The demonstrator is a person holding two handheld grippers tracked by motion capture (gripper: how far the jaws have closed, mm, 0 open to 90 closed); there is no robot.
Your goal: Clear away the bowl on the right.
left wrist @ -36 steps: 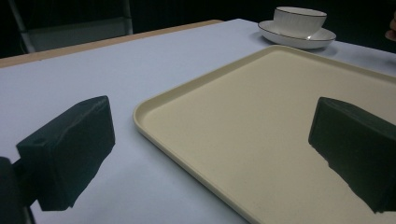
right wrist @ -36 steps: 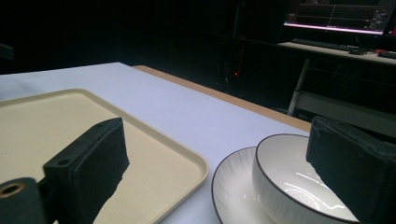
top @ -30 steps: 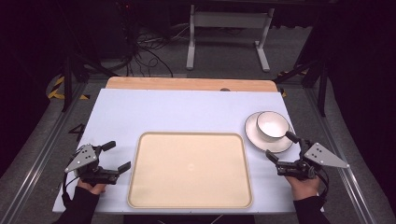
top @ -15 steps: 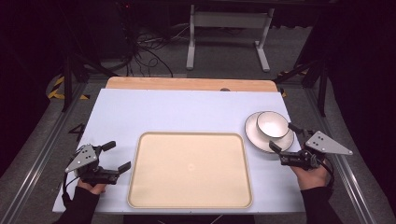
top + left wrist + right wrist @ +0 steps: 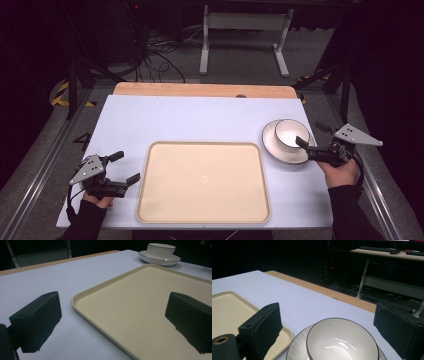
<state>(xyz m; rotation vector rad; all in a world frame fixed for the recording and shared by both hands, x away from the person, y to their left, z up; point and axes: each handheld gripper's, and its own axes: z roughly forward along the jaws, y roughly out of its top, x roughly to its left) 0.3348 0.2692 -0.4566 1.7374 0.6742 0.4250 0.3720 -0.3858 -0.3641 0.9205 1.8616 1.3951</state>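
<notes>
A white bowl (image 5: 288,134) with a dark rim sits on a white saucer (image 5: 277,150) at the table's right side. My right gripper (image 5: 311,136) is open just right of it, one jaw over the saucer's near-right edge. In the right gripper view the bowl (image 5: 342,340) lies low between the two spread jaws, over the saucer (image 5: 295,351). A cream tray (image 5: 204,182) lies bare at the table's front centre. My left gripper (image 5: 125,167) stands open at the tray's left edge, held by a hand. The left gripper view has the tray rim (image 5: 82,305) between its jaws.
The white table top (image 5: 200,117) ends in a wooden strip (image 5: 205,90) at the far edge. Beyond it are a metal stand (image 5: 245,35) and cables on the floor. In the left gripper view the bowl (image 5: 160,250) stands far off at upper right.
My right gripper has moved forward and slightly right, from the tray's right side up to the saucer's edge. The left gripper has stayed where it was.
</notes>
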